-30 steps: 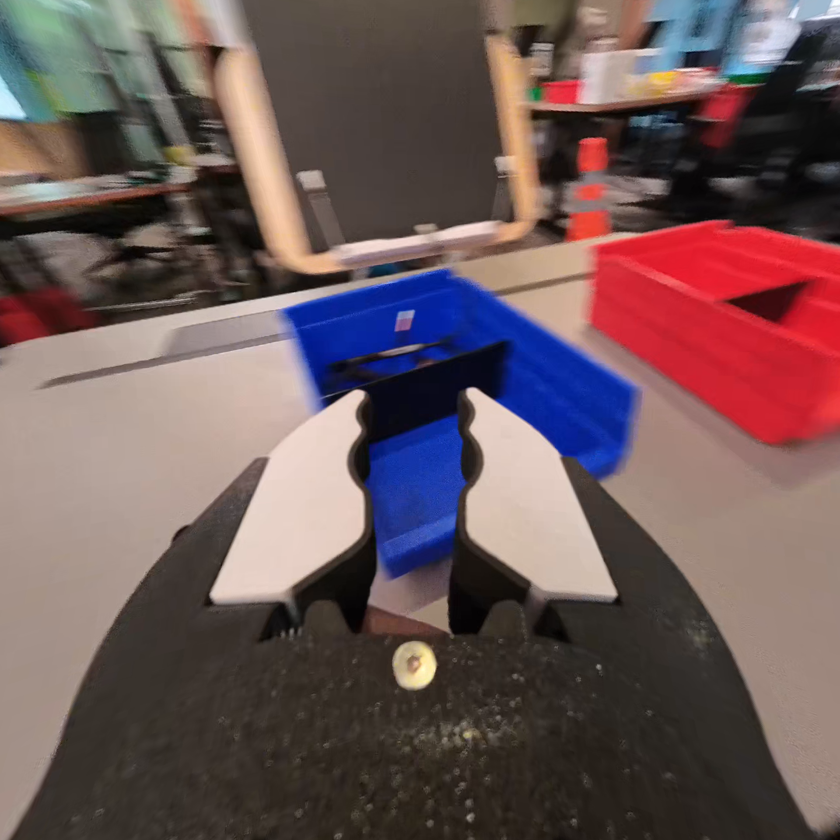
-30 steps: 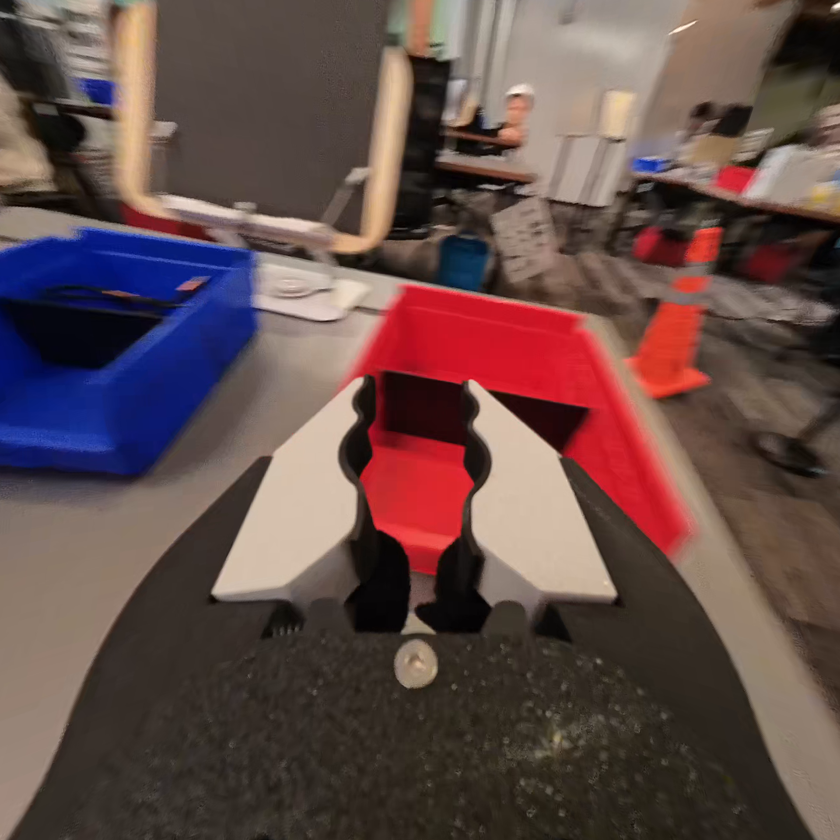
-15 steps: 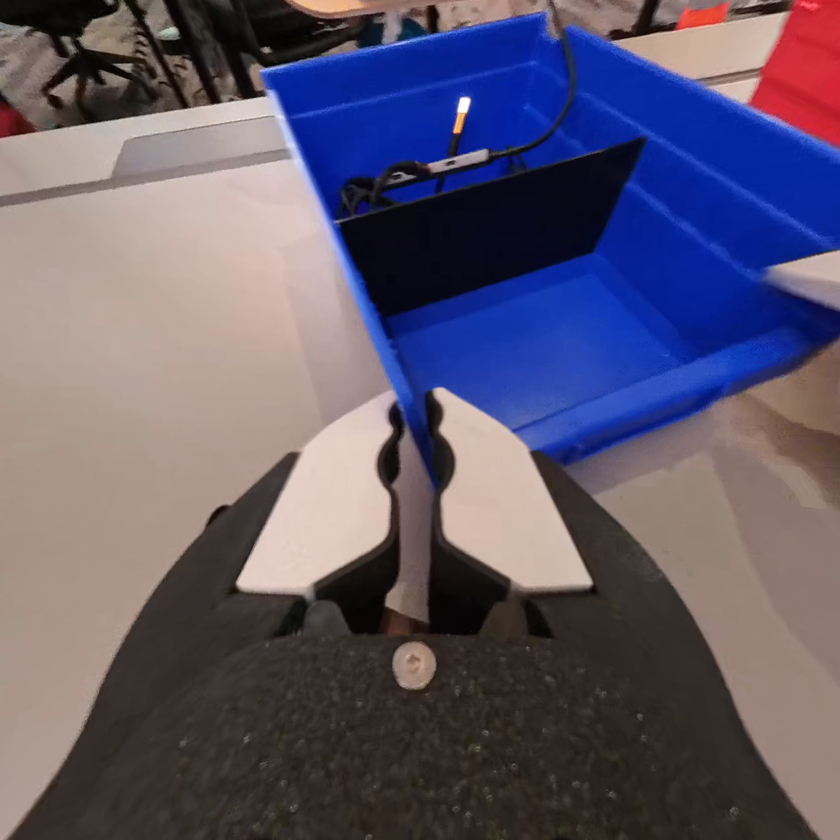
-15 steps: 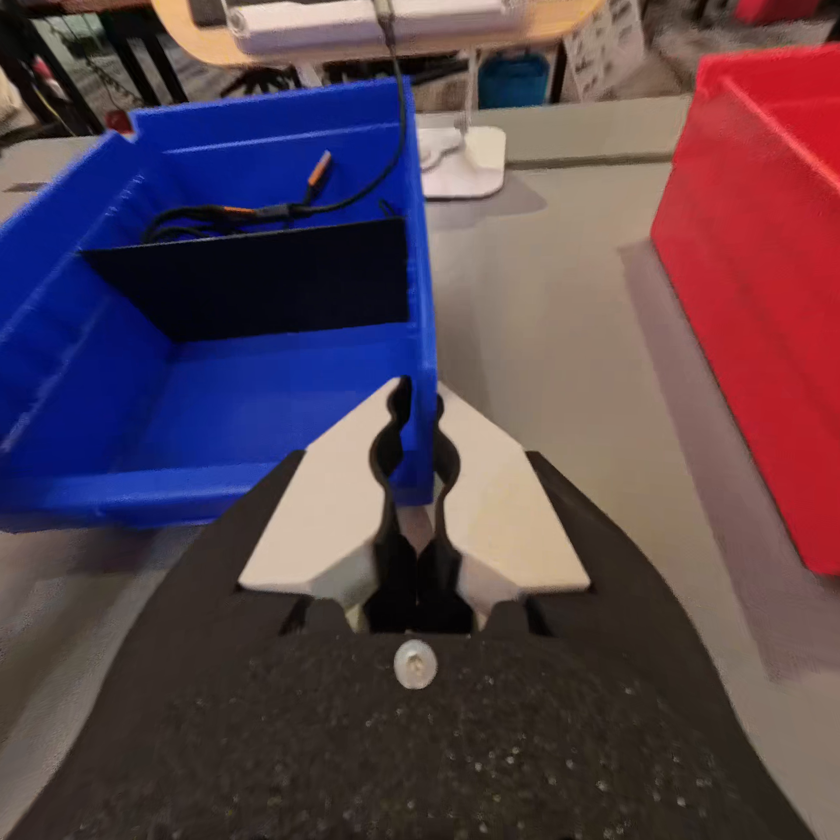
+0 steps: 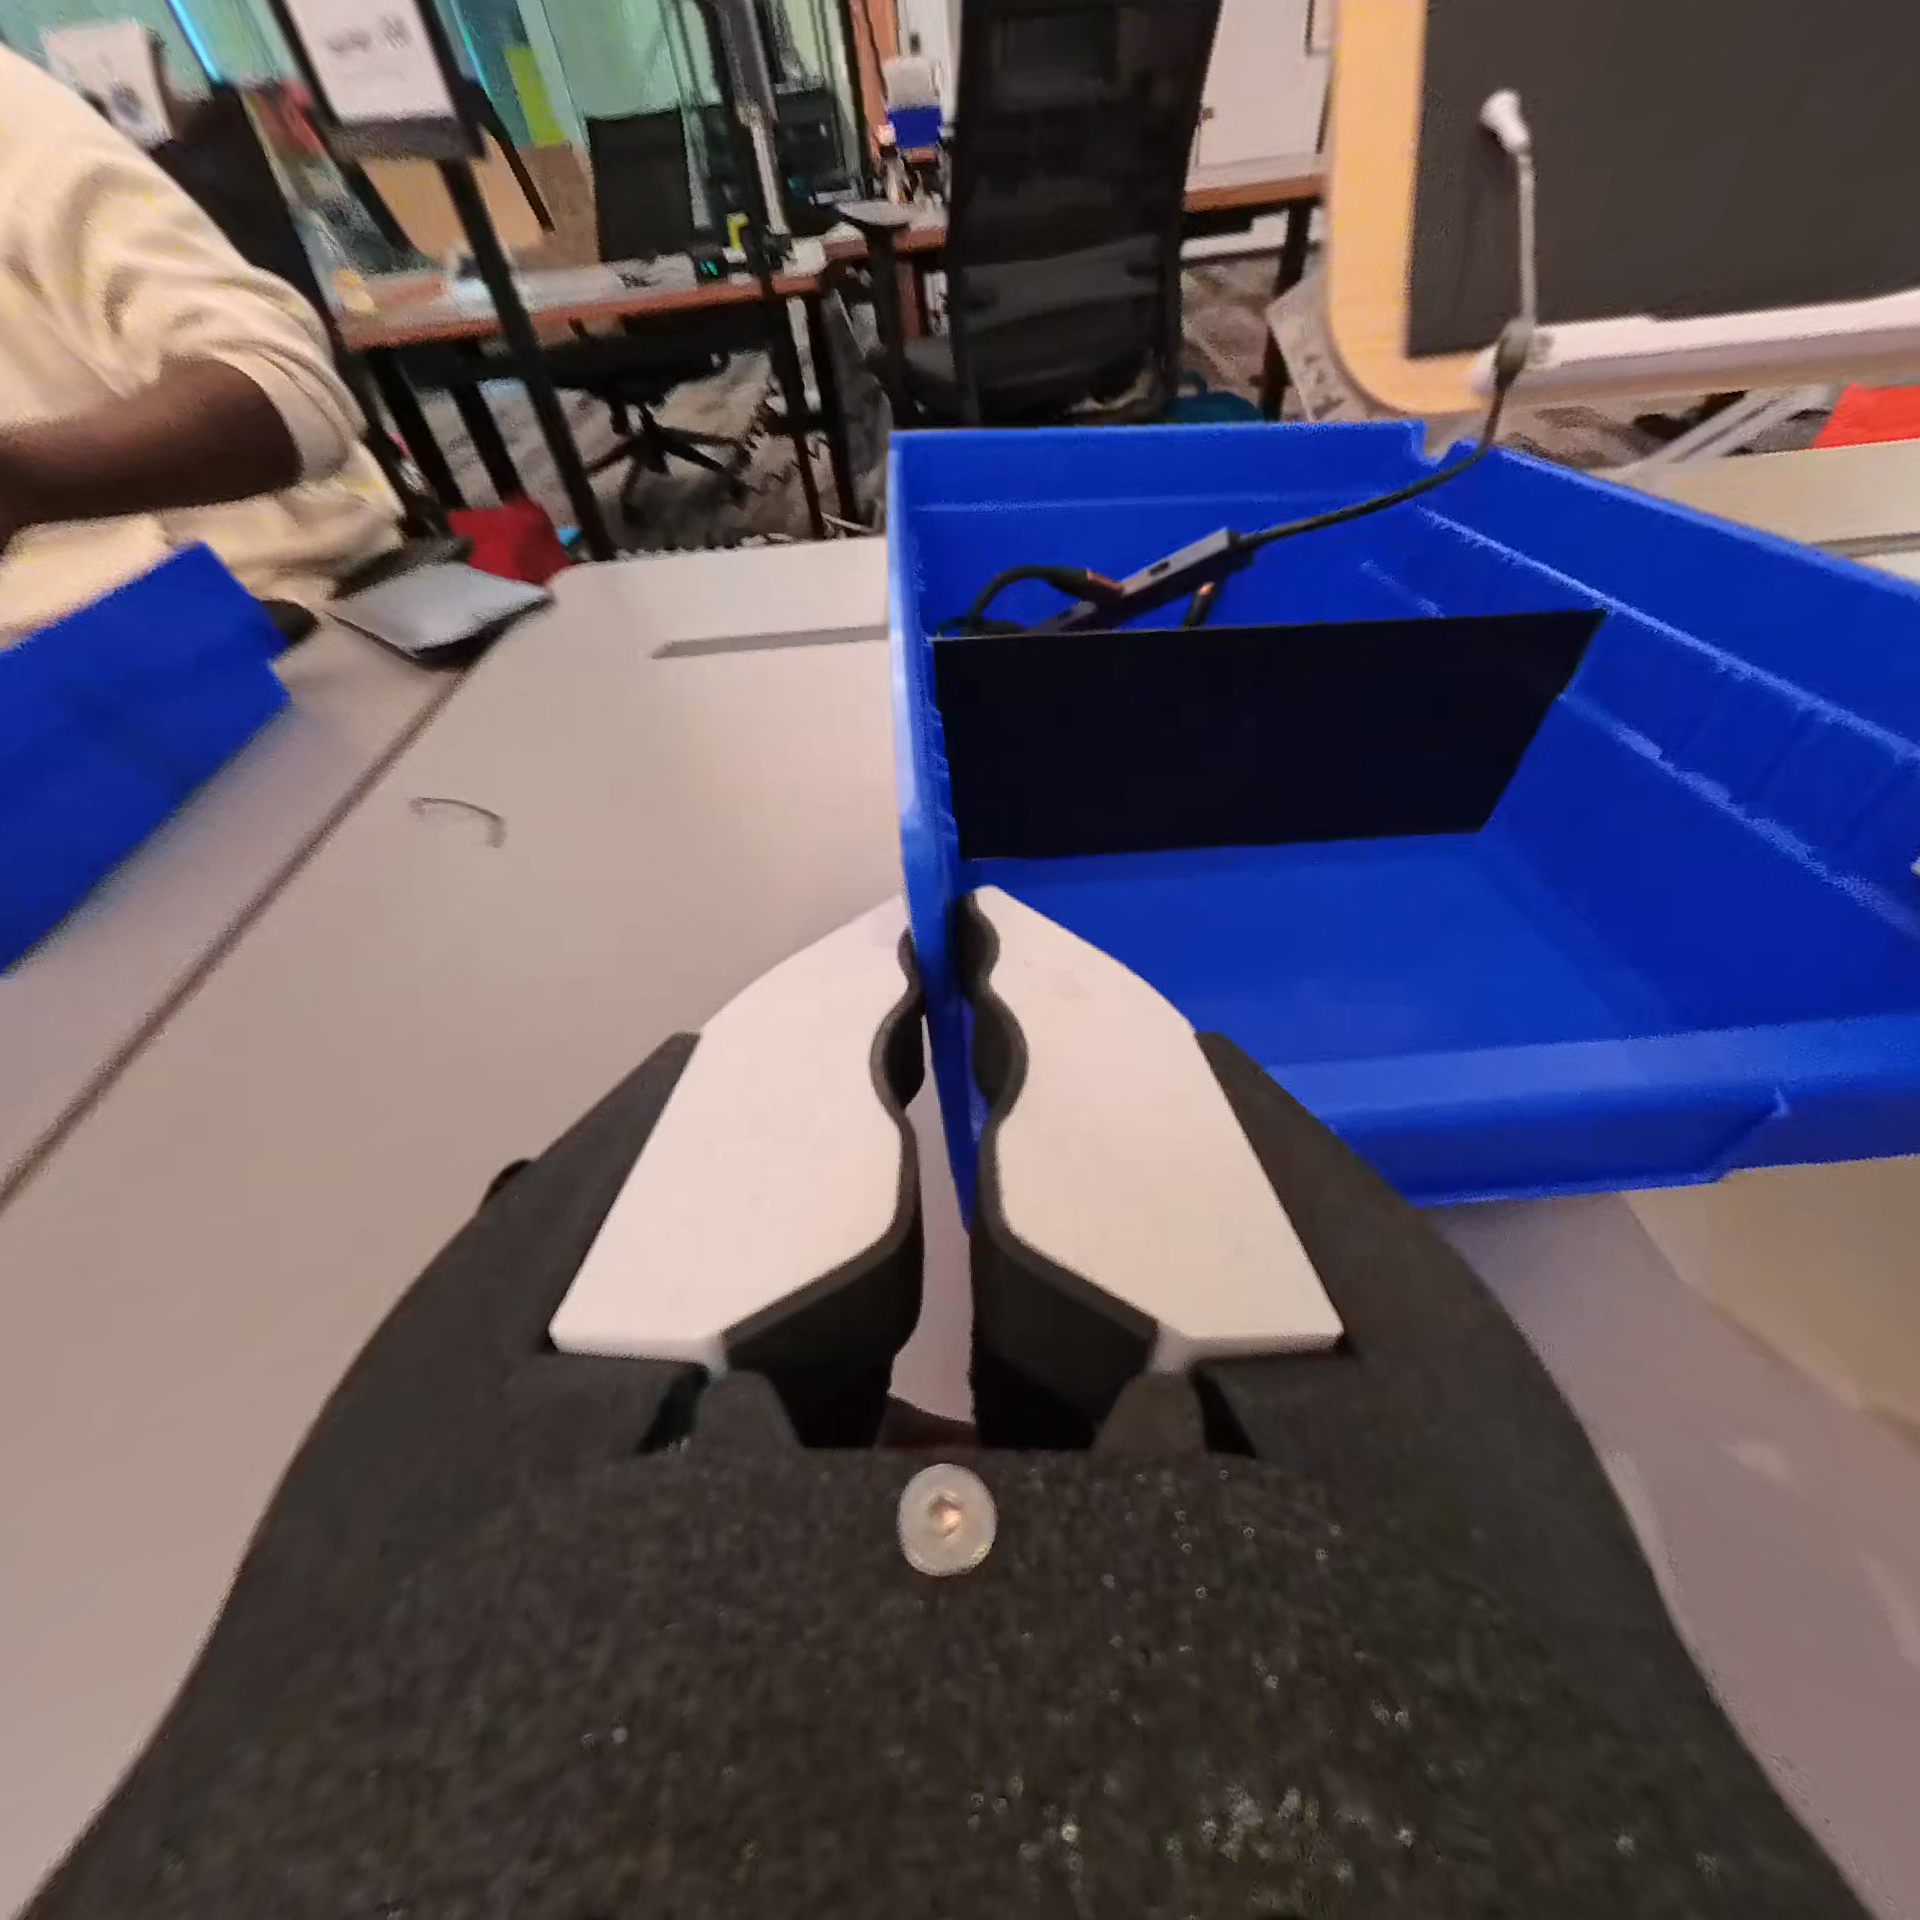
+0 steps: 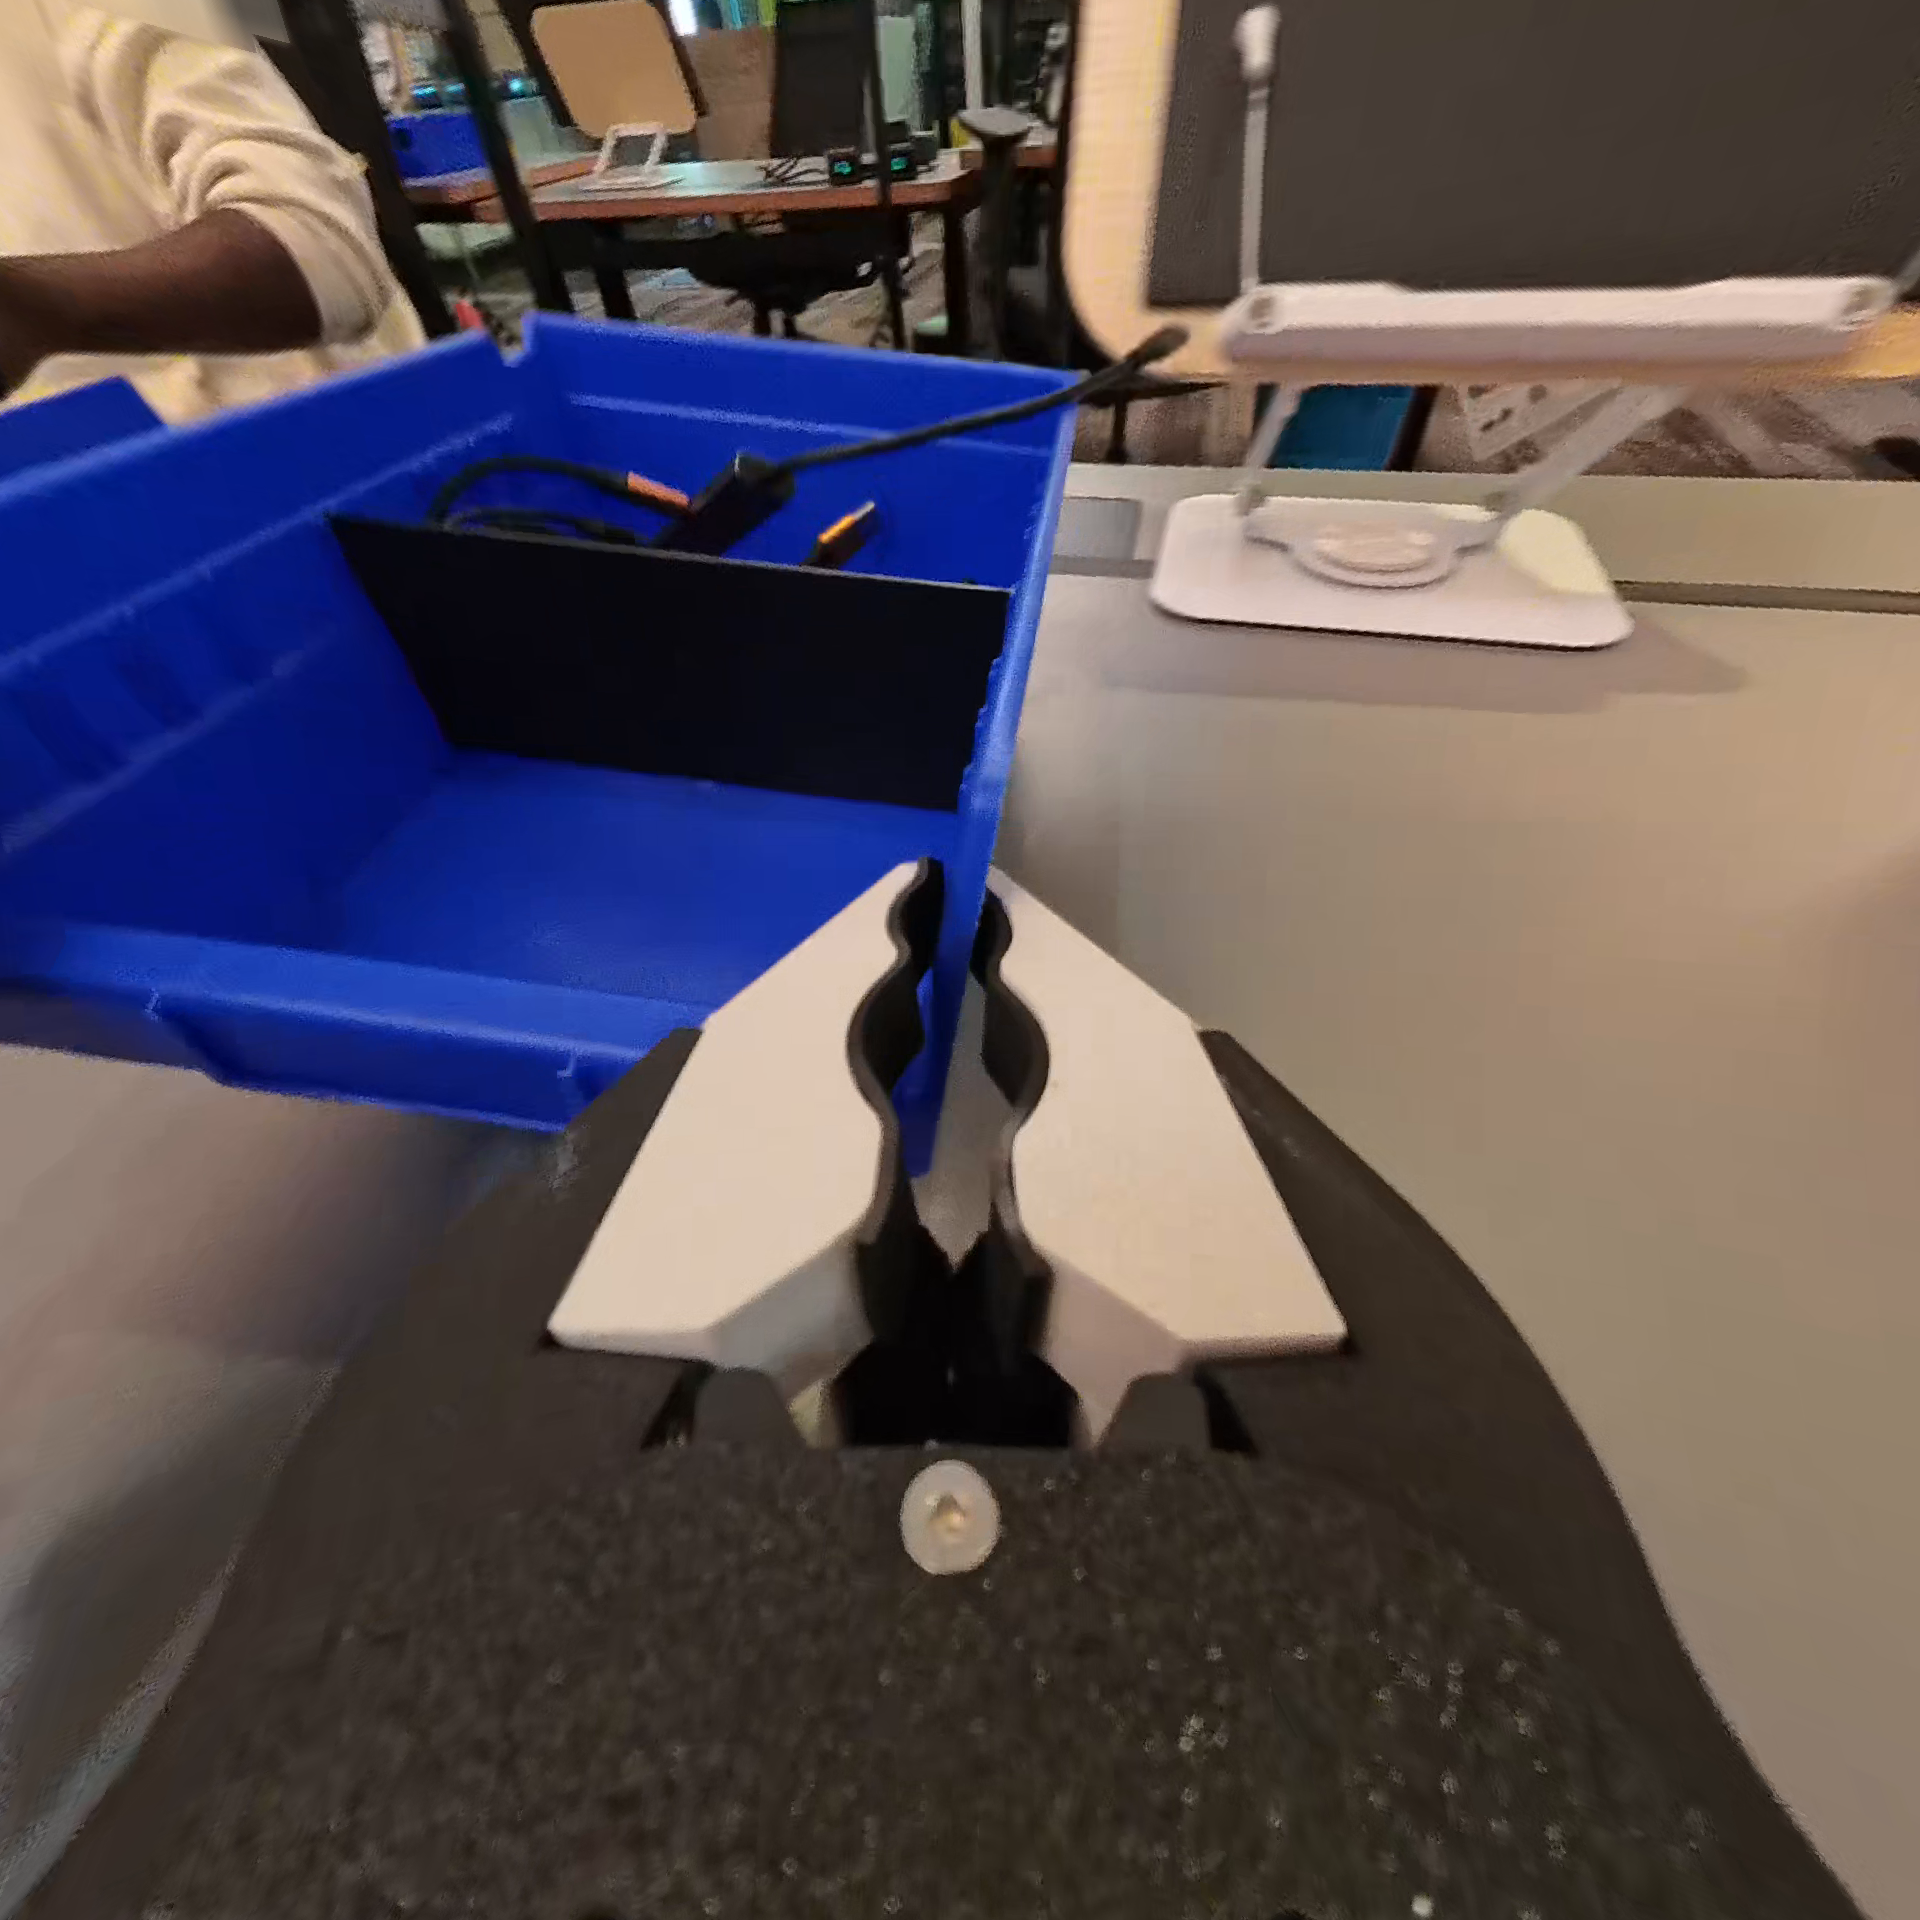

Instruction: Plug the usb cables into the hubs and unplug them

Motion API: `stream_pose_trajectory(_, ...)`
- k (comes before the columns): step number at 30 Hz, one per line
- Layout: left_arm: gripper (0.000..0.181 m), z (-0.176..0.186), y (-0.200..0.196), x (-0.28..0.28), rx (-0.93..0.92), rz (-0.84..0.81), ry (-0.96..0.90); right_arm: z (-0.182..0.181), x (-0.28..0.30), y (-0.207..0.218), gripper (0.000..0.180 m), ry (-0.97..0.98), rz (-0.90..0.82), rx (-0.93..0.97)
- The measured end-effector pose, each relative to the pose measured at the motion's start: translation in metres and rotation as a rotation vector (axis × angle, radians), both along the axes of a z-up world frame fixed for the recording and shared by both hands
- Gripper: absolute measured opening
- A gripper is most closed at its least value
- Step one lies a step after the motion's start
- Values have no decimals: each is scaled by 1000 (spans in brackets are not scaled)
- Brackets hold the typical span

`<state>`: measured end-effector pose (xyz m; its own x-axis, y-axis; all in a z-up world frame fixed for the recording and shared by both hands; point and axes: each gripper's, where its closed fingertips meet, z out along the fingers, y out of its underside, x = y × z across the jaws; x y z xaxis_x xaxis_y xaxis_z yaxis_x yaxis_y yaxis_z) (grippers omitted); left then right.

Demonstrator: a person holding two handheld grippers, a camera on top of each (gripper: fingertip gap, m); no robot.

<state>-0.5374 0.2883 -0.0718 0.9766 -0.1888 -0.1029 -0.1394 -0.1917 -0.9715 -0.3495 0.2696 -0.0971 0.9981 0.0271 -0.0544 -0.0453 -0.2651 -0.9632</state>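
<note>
Left wrist view: the left gripper (image 5: 943, 925) was clamped narrowly on the left side wall of a blue bin (image 5: 1558, 1112) on a grey table (image 5: 520, 935). Behind the bin's black divider (image 5: 1236, 727), in the far compartment, lay a dark USB hub (image 5: 1164, 582) with black cables (image 5: 1013, 592).

Right wrist view: the right gripper (image 6: 956, 883) pinched the bin's right side wall. The hub (image 6: 727, 504) and an orange-tipped plug (image 6: 847, 528) sat in the far compartment. A white stand (image 6: 1392, 582) stood beside the bin.
</note>
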Motion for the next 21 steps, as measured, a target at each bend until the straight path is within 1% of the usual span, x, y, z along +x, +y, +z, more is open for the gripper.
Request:
stream_pose_trajectory(4,2,-5,8,-43,10,-22,-20,-11,-43,5,4,-21,32,-13)
stream_pose_trajectory(7,3,-28,16,-66,-40,-12,0,-24,-66,7,6,9,89,-47)
stream_pose_trajectory(9,3,-44,22,-75,-63,-6,-61,-30,-75,8,8,-19,106,-62)
stream_pose_trajectory(11,3,-55,25,-80,-132,7,-112,-38,-81,8,10,21,136,-92)
stream_pose_trajectory(13,4,-57,26,-85,-158,42,-104,-37,-86,9,12,87,172,-89)
stream_pose_trajectory(15,6,-58,25,-90,-171,94,-93,-35,-94,2,20,169,308,-132)
stream_pose_trajectory(17,7,-55,20,-92,-179,110,-91,-27,-99,-19,28,277,515,-177)
stream_pose_trajectory(19,14,-38,14,-95,-117,117,-114,-18,-87,-46,41,331,691,-211)
stream_pose_trajectory(21,22,-14,5,-96,-34,114,-187,-15,-56,-64,44,318,781,-244)
